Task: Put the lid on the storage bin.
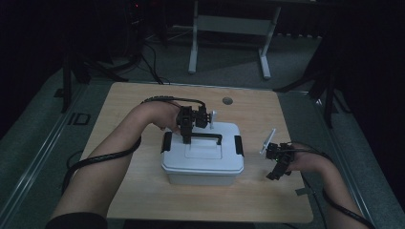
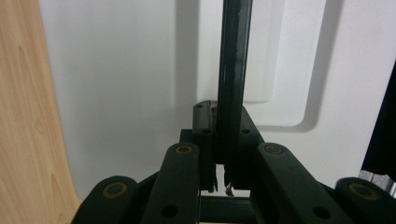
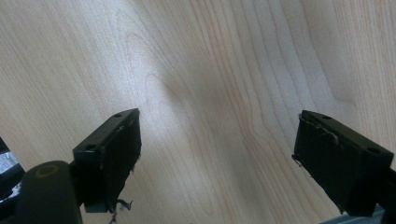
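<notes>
Right gripper (image 1: 276, 168), jaws wide and holding nothing, hangs over bare table (image 1: 267, 200) near its 3 o'clock edge. Centre: white box (image 1: 203, 162), black side latches. Left gripper (image 1: 187, 137) clamps its black handle (image 1: 205, 137) at the box's 12 o'clock side.

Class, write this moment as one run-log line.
left hand-held gripper: shut on black handle of white box | right hand-held gripper: open over table, holding nothing

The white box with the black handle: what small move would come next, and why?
Probably a gentle lift. The left gripper is shut on the black handle of the white box, while the right gripper hangs open over bare table.
</notes>
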`<act>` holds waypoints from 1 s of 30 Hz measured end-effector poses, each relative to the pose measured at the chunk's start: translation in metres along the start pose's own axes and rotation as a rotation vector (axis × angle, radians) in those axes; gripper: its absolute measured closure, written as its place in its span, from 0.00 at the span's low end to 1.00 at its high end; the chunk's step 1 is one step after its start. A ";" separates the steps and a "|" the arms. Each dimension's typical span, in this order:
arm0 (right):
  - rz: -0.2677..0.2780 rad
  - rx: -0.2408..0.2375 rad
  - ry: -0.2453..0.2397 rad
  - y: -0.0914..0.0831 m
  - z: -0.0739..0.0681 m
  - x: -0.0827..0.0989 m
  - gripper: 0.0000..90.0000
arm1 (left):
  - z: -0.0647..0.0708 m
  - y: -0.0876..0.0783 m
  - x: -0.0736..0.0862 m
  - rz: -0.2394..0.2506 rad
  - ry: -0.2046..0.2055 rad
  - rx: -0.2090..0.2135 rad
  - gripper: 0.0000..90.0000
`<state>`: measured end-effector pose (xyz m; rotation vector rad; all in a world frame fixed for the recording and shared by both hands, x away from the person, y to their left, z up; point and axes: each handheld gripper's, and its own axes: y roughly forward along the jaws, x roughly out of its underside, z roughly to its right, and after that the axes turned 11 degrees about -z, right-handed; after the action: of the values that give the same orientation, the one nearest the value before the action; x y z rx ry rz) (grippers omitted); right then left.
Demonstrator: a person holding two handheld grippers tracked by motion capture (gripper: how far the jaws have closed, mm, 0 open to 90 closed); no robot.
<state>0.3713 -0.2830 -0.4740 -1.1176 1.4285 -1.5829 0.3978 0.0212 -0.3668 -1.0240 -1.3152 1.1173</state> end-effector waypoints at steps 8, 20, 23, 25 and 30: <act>0.003 -0.003 0.002 0.001 0.001 0.000 0.16 | -0.003 0.004 0.002 0.016 -0.007 0.016 0.92; 0.014 0.008 0.003 -0.003 0.001 -0.001 0.16 | -0.010 0.001 0.023 0.133 -0.145 -0.062 0.14; 0.018 0.006 0.006 -0.004 0.000 -0.001 0.16 | -0.010 0.005 0.030 0.150 -0.147 -0.053 0.04; 0.024 0.008 0.007 -0.005 0.000 -0.002 0.16 | -0.008 0.005 0.037 0.190 -0.145 -0.077 0.02; 0.036 0.010 0.013 -0.006 0.001 -0.001 0.16 | -0.005 0.009 0.056 0.278 -0.174 -0.082 0.01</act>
<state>0.3731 -0.2812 -0.4678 -1.0720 1.4398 -1.5737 0.3998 0.0776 -0.3651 -1.2194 -1.3943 1.3966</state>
